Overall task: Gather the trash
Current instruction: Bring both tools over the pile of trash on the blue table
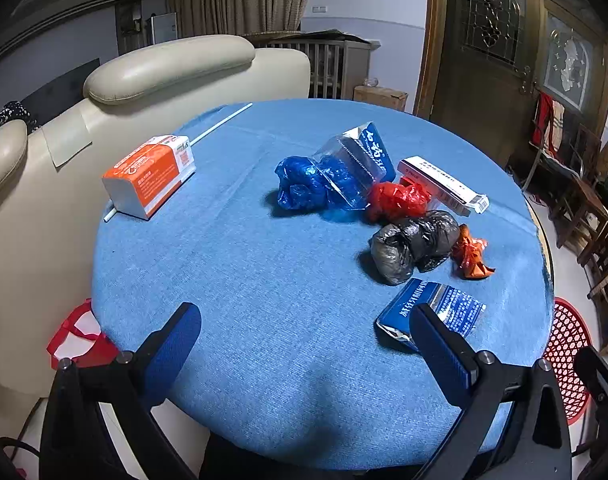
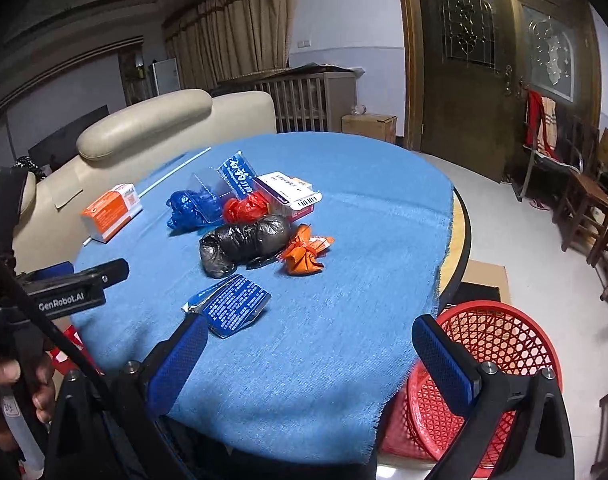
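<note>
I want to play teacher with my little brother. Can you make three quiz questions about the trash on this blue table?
1. True or false: the left tool is holding the black bag.
2. Which piece of trash lies nearest the right tool? A) orange box B) flat blue packet C) red bag
3. Fill in: the red basket sits beside the table, below its ____.

Key
1. False; both tools are open and hold nothing.
2. B
3. edge
</note>
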A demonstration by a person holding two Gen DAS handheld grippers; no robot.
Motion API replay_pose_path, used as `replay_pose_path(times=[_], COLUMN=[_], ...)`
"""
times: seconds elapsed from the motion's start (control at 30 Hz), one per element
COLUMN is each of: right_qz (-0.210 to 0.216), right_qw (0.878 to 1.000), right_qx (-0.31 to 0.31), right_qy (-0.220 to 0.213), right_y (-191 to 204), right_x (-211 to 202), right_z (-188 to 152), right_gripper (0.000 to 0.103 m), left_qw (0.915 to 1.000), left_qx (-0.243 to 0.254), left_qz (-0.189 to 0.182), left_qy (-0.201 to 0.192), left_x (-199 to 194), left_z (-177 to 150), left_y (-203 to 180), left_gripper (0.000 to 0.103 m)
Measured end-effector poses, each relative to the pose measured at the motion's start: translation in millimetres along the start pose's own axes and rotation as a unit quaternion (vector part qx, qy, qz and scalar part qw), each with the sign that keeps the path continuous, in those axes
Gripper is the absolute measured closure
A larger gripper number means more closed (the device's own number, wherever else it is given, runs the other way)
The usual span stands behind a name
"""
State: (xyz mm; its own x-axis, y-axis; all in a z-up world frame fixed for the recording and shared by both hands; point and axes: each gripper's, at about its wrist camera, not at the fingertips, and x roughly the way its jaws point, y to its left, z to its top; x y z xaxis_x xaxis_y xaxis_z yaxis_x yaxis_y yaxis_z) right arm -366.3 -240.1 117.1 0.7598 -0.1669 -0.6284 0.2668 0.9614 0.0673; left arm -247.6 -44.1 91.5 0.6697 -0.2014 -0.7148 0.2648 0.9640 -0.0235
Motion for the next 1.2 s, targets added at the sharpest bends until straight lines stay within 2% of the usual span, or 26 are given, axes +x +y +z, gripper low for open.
replay_pose_path(times=[1.2], right_qz=[-0.001], right_qw=[1.000], right_qx=[0.000], right_qy=[-0.010], right_y=[1.4], right_x=[-4.9], right_z=[-6.6], right_gripper=[0.000], left_qw=[1.0000], left_qx=[0.009], left_qz=[-0.002], left_qy=[0.003], left_x=[-3.2], left_z=[-6.0], left_y=[-3.6], left_gripper=[0.000])
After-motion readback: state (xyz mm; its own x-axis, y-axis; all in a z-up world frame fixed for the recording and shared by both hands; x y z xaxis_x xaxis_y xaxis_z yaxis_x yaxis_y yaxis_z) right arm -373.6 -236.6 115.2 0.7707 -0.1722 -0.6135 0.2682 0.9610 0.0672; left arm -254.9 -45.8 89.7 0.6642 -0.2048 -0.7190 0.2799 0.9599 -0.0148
